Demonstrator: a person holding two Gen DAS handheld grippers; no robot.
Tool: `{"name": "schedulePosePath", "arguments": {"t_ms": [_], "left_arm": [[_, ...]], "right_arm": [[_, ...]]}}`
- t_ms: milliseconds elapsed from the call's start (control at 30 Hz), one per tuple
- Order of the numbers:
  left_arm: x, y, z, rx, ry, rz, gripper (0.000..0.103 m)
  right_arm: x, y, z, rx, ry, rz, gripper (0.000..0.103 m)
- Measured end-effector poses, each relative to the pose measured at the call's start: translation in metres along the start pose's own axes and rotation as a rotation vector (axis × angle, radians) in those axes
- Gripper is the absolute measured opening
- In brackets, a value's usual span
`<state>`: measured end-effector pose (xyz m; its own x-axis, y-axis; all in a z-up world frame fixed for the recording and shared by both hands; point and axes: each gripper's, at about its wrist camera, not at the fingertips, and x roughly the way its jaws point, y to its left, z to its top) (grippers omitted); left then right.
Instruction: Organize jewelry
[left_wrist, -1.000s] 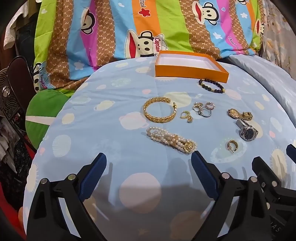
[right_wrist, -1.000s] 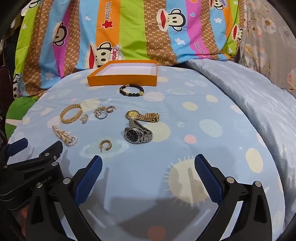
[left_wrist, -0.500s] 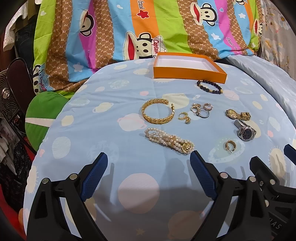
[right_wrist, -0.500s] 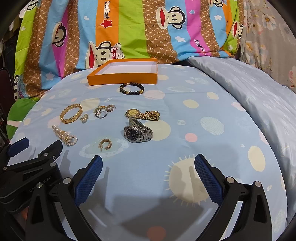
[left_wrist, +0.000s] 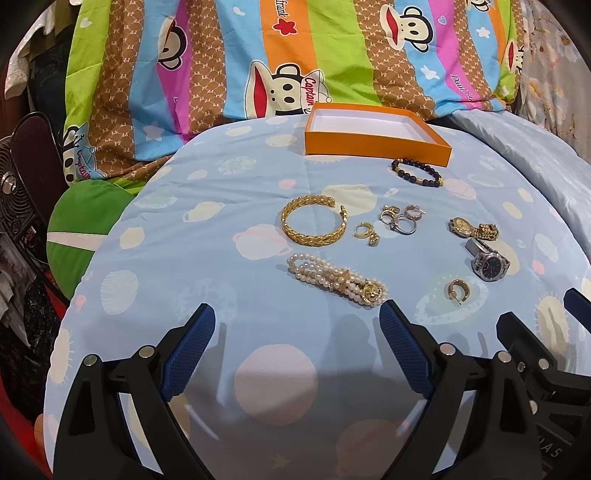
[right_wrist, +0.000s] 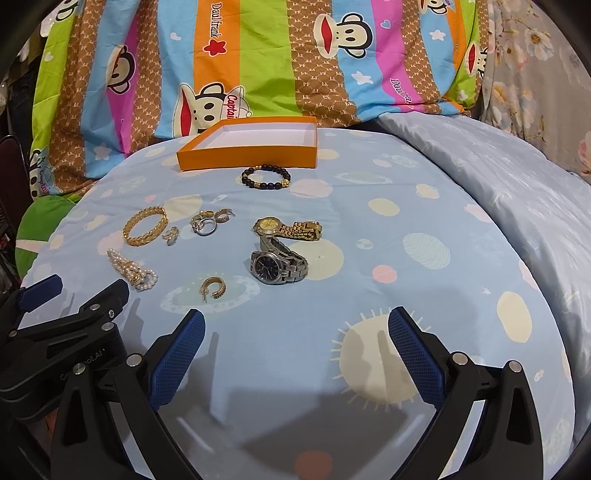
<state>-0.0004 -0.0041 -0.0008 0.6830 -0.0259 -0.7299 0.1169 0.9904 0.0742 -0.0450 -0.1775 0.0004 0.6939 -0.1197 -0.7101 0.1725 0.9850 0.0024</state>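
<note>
Jewelry lies spread on a light blue patterned sheet. An orange box (left_wrist: 376, 134) (right_wrist: 251, 147) with a white inside stands at the back, with a dark bead bracelet (left_wrist: 416, 172) (right_wrist: 265, 178) just in front of it. In the middle lie a gold bangle (left_wrist: 313, 223) (right_wrist: 145, 226), a pearl bracelet (left_wrist: 338, 280) (right_wrist: 132, 269), several rings (left_wrist: 400, 219) (right_wrist: 207, 221), a gold watch (left_wrist: 472, 229) (right_wrist: 288, 228), a silver watch (left_wrist: 489, 262) (right_wrist: 279, 264) and a gold hoop earring (left_wrist: 459, 290) (right_wrist: 213, 288). My left gripper (left_wrist: 297, 325) and right gripper (right_wrist: 295, 326) both hang open and empty near the front edge, short of the jewelry.
A striped cartoon blanket (left_wrist: 258, 55) rises behind the box. A green cushion (left_wrist: 81, 221) and a fan (left_wrist: 14, 206) sit at the left. A pale blue quilt (right_wrist: 517, 192) slopes off to the right.
Both views have shifted only slightly; the jewelry sits a touch nearer the left gripper. Nothing was taken hold of or moved.
</note>
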Motion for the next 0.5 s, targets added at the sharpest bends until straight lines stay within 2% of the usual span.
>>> {"name": "schedulePosePath", "arguments": {"t_ms": [500], "left_arm": [[0.0001,-0.0018,-0.0001,0.002,0.001,-0.003,0.088]], "right_arm": [[0.0002,-0.0015,0.0001,0.002,0.0,0.003,0.098]]}}
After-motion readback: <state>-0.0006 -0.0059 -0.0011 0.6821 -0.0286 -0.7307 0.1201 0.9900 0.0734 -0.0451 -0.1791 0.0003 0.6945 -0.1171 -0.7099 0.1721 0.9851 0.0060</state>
